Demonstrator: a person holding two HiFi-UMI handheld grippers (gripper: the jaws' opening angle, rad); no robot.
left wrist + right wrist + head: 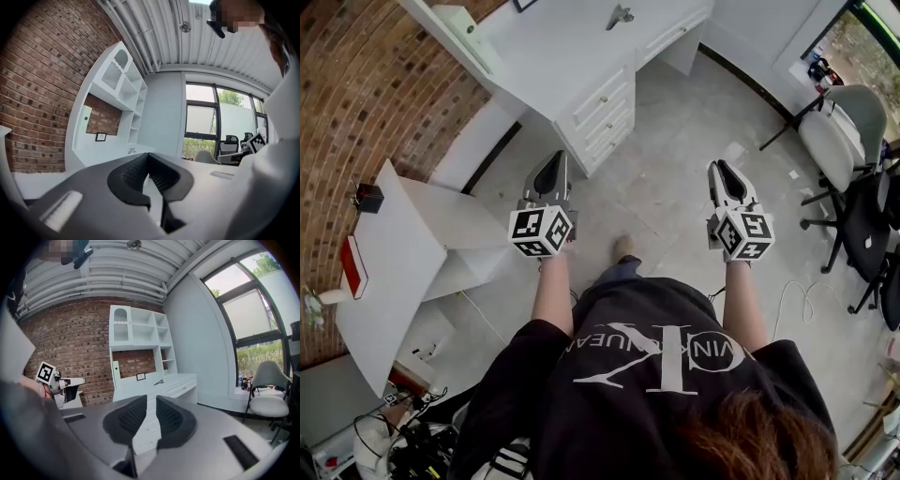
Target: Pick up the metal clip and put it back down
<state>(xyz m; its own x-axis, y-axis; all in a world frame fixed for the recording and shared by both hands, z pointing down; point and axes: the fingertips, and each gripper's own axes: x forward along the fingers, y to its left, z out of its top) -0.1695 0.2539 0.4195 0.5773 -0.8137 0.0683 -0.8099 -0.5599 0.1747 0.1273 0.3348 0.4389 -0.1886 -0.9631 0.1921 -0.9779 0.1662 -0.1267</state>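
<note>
Desk (pixel 562 47) bears clip (pixel 620 16); gripper views add ceiling (pixel 211 47).

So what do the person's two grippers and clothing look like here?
The left gripper and right gripper match: grey bodies, black ribbed pads, each with a white cube bearing black square markers. The person wears a black short-sleeved T-shirt with pale print.

Head view overhead; gripper views level, toward shared desk (pixel 567 47).
</note>
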